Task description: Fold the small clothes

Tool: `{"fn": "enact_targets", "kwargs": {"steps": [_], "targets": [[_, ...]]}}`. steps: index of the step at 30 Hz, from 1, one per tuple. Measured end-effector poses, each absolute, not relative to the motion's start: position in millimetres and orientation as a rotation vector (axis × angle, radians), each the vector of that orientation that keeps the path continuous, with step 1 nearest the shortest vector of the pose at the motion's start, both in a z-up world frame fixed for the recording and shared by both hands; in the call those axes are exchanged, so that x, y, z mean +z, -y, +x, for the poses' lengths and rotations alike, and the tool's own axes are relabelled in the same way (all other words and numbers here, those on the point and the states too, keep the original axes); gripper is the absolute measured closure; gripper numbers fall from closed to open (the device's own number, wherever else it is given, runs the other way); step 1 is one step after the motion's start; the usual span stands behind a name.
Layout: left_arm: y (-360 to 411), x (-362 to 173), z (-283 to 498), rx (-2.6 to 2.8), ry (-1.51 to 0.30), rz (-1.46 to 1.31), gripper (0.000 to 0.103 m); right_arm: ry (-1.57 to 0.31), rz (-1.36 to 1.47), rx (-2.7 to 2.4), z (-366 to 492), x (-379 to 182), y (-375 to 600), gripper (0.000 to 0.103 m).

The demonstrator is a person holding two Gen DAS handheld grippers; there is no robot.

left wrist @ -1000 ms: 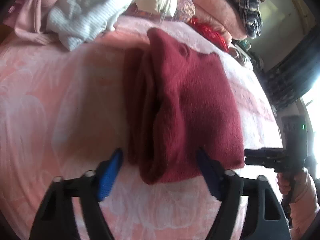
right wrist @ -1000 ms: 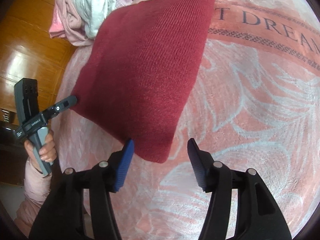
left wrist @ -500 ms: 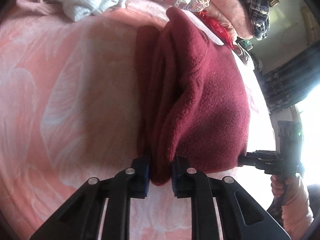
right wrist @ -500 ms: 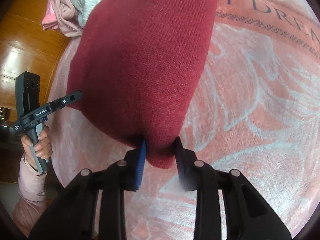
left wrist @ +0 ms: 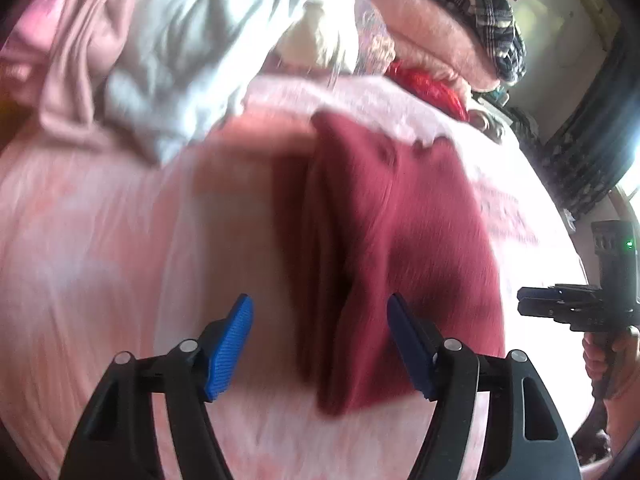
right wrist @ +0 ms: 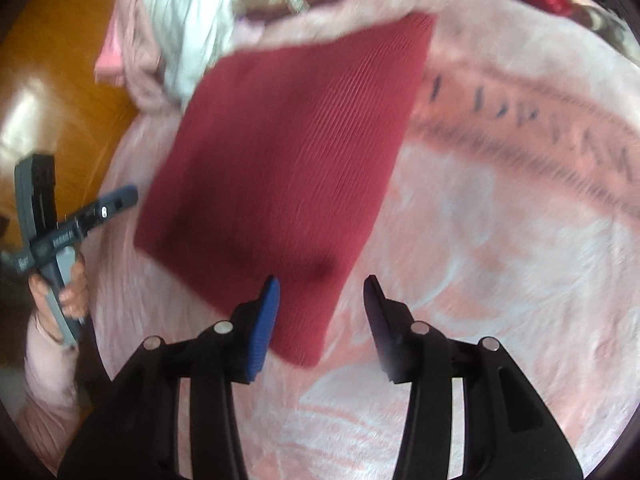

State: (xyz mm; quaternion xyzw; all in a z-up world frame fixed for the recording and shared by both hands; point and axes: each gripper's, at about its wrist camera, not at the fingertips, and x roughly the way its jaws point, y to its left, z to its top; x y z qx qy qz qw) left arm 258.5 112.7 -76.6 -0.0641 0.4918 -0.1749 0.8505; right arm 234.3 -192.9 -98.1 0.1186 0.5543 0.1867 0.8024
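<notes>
A folded dark red knit garment (left wrist: pixel 384 240) lies flat on the pink bedspread (left wrist: pixel 100 248); it also shows in the right wrist view (right wrist: pixel 288 168). My left gripper (left wrist: pixel 320 336) is open, its blue pads either side of the garment's near folded edge, holding nothing. My right gripper (right wrist: pixel 320 312) is open over the garment's near corner, empty. Each gripper also shows in the other's view: the right one at the garment's far side (left wrist: pixel 576 308), the left one (right wrist: pixel 80 224) beside its left corner. Both views are motion-blurred.
A pile of unfolded clothes, pale blue-white (left wrist: pixel 208 48) and pink (left wrist: pixel 80 60), lies at the bed's far end. A red item (left wrist: pixel 428 84) and a plaid cloth (left wrist: pixel 480 4) lie behind. Wooden floor (right wrist: pixel 52 92) borders the bed's left edge.
Half a second ago both grippers were shut on the red garment's near edge and corner. Both have let go and opened, and pulled back; the garment now lies flat.
</notes>
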Motion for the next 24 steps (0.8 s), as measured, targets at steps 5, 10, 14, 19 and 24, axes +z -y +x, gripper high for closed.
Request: {"fn": "enact_targets", "kwargs": {"steps": [5,10,14,19,24], "targets": [[-71,-73,321,-0.358,-1.050,-0.166,0.033,-1.136,0.311,0.350,260,-92,208,0.056],[-50,-99,365,-0.325,-1.133,-0.213,0.062,-1.143,0.341,0.344,274,-108,210,0.055],[-48,-108,370,-0.322,-1.154,-0.214,0.090,-1.154,0.350,0.344,277,-114,211,0.055],[-85,-122,379,-0.290,-1.173,-0.352,0.091,-1.161,0.308,0.330,273,-116,213,0.055],[-77,-118,370,-0.317,-1.157,-0.312,0.071,-1.160,0.330,0.341,273,-114,214,0.049]]}}
